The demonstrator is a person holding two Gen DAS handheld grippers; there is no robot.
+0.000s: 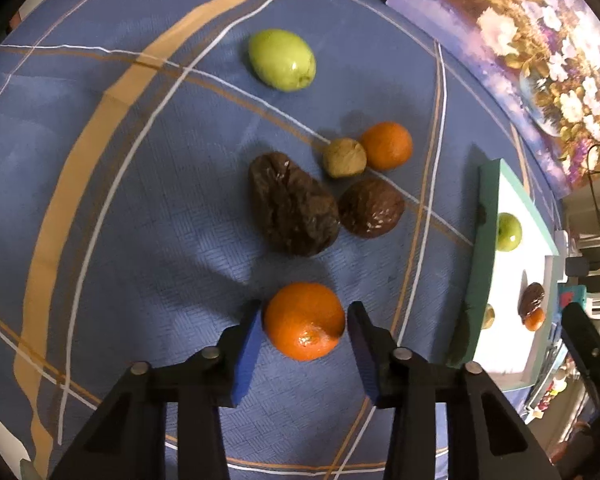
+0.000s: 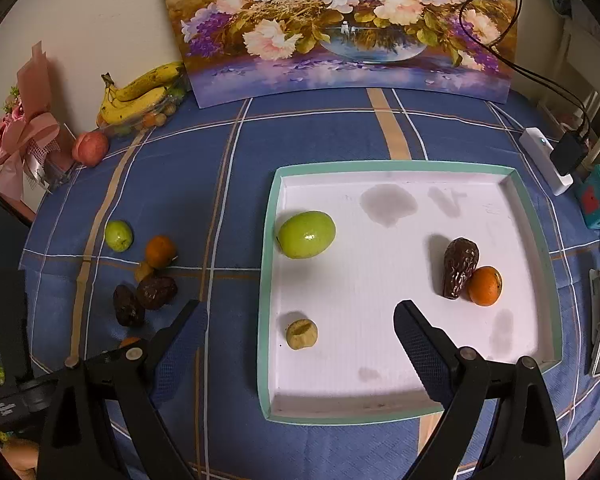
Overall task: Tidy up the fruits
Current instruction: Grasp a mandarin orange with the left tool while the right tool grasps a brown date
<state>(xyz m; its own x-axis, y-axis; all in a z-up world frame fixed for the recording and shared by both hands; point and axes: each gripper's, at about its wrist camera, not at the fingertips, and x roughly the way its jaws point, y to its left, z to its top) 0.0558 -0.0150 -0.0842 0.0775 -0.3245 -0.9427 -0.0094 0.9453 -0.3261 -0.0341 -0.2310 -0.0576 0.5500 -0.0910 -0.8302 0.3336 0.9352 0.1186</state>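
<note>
A blue cloth [image 2: 320, 136] with tan and white crossing stripes covers the counter. A floral painting [image 2: 340, 24] leans upright against the cream wall [image 2: 100, 12] at the counter's far edge. To its left lie a bunch of bananas [image 2: 140, 94], a reddish round fruit [image 2: 91, 148] and a pink wrapped bouquet [image 2: 24, 132]. At the far right sit a white power strip [image 2: 544, 160] with a black plug and cables, and a teal box [image 2: 598, 196].

Round orange tangerine [image 1: 304, 320] on blue cloth, green-rimmed white tray [image 2: 380, 168] nearby
</note>
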